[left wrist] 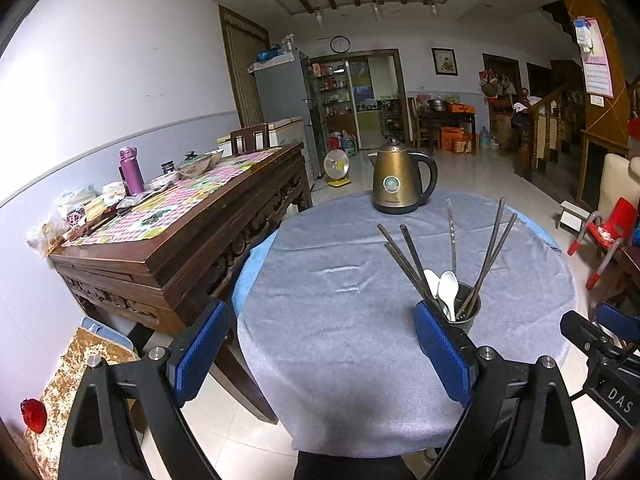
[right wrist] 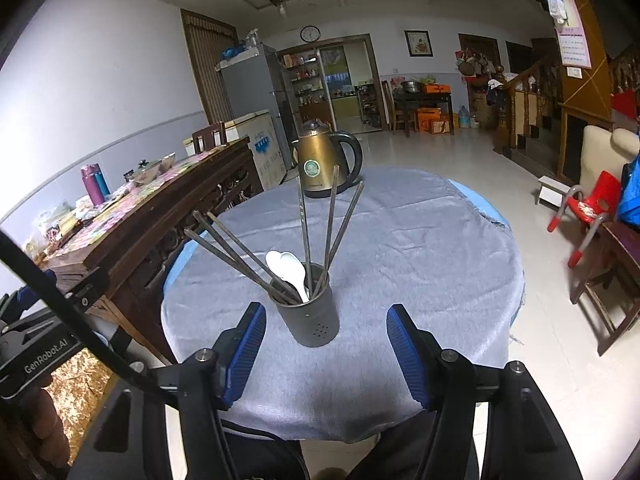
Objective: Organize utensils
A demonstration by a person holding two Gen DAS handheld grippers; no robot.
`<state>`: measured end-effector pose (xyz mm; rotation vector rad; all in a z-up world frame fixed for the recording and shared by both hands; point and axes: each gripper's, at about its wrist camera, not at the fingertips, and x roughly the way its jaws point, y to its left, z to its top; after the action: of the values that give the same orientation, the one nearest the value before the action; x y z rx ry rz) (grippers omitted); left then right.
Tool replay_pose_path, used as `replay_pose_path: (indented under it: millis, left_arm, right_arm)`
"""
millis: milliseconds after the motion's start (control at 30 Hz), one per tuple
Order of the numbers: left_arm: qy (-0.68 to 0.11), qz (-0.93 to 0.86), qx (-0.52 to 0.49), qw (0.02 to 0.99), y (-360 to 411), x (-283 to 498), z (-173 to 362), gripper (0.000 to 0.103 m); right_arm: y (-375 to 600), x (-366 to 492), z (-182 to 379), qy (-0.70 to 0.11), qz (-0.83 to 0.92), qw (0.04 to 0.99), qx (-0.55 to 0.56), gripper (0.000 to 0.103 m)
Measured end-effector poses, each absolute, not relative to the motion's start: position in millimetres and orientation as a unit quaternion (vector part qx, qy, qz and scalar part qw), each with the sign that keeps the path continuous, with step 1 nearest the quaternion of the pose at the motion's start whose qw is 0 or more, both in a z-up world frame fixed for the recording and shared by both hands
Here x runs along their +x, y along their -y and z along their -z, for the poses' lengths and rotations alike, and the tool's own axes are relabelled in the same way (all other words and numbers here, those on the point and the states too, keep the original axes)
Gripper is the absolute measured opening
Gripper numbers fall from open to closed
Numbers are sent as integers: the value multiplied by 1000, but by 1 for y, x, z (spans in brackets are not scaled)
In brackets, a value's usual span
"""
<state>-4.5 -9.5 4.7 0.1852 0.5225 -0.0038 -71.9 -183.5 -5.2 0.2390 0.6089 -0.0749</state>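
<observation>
At the centre of the right wrist frame, a dark metal cup (right wrist: 311, 316) stands upright on the round table (right wrist: 420, 248) with its grey cloth; chopsticks (right wrist: 256, 258) fan out of it to the upper left and straight up, and two white spoons (right wrist: 286, 266) lean bowl-up between them; right claw (right wrist: 326, 354) sits low in the frame, blue pads wide apart, cup just ahead of the gap and nearer the left pad, pads not touching it, nothing held; in the left wrist frame the same cup (left wrist: 466, 306) is at lower right, partly behind the right-hand pad; left claw (left wrist: 320, 346) spread very wide over bare cloth, nothing between its pads; a bronze kettle (right wrist: 326, 160) stands at the far edge of the table, well apart from the cup; a long wooden sideboard (left wrist: 192, 240) with a checked cover and clutter runs along the left of both frames; a red child's chair (right wrist: 588, 208) is on the floor at the right.
</observation>
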Motion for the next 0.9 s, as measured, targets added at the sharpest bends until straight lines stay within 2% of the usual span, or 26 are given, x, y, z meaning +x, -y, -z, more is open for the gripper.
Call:
replay_pose_path:
  millis: [333,900]
  left_arm:
    - [-283,18,85,955,21,-1,8,94]
    - [-282,8,74,956,13,-3,11,94]
  right_arm:
    - [189,-77,11,-309,53,943,111,68]
    - [190,-81,14,-309,61,942,116,68]
